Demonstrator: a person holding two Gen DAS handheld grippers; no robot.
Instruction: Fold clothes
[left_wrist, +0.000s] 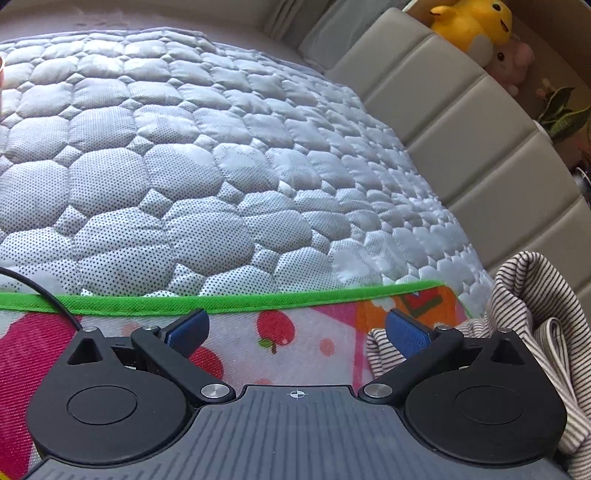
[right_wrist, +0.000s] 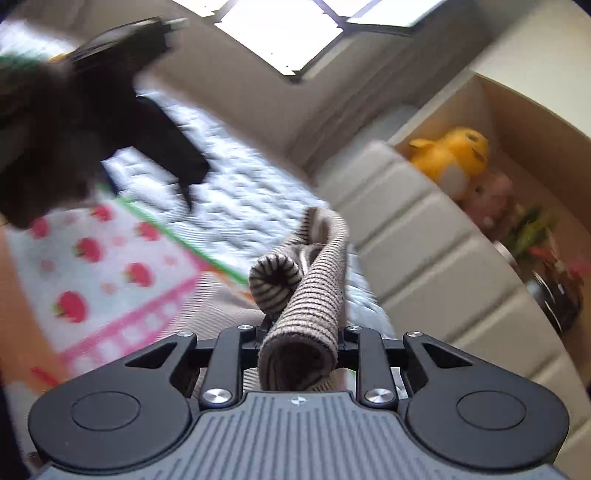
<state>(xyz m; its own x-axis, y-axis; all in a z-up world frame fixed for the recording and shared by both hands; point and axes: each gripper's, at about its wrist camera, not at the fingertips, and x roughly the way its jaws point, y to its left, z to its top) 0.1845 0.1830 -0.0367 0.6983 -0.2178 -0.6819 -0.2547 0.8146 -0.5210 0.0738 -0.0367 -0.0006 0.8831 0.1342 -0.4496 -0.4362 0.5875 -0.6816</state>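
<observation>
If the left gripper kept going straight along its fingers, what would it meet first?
Likely the strawberry-print mat lying between the open left gripper fingers, then its green edge and the quilted mattress. The striped garment sits off to the right. Depth is unclear.

You have a quilted mattress pad (left_wrist: 192, 155) under a strawberry-print mat (left_wrist: 280, 343), a padded headboard (left_wrist: 476, 147) alongside, and a yellow plush toy (left_wrist: 472, 22) beside a pink one (left_wrist: 511, 61).

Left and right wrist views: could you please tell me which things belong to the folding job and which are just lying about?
Job: striped garment, right gripper, left gripper, strawberry mat.
Lying about: yellow plush, pink plush, plant.
</observation>
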